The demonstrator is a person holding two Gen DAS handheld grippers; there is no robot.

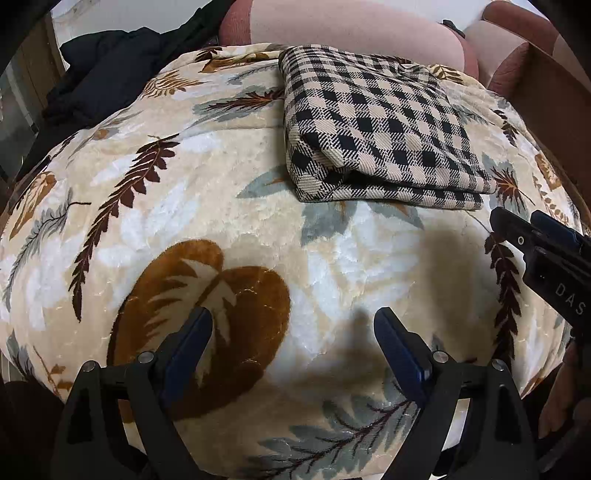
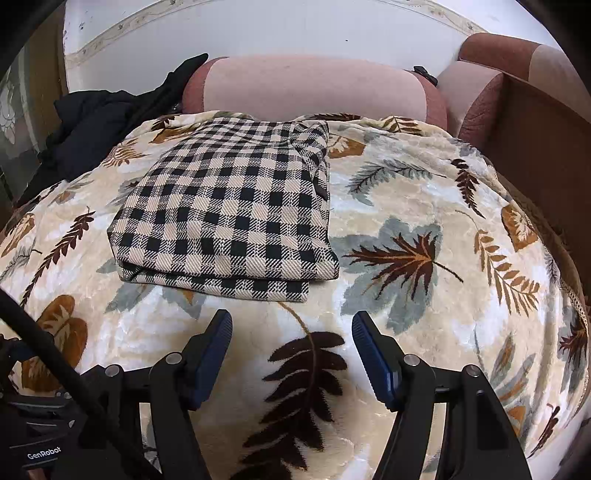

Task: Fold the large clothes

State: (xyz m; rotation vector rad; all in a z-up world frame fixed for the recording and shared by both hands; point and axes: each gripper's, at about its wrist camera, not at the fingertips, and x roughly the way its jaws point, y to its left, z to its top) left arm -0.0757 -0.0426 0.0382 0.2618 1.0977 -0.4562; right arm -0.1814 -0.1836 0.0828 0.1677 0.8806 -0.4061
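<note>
Checked garment, black and beige plaid, lies folded into a thick rectangular stack on a leaf-print plush blanket. Stack sits flat toward the far side of the blanket, close to the pink bolster cushion. Layered folded edges face the cameras, lower layer sticking out a bit past the top one.

Left gripper spread wide, nothing between its blue-padded fingers, hanging over the blanket on the near side, apart from the garment. Its shadow falls on the blanket just ahead of it.

Right gripper also spread wide and empty, over the blanket just short of the garment's near edge, not touching it. In the left wrist view the right gripper pokes in at the right edge, tips near the garment's near-right corner.

Dark clothing pile heaped at the far left, off the blanket edge. Brown-pink sofa armrest at far right. White wall with a patterned border behind.
</note>
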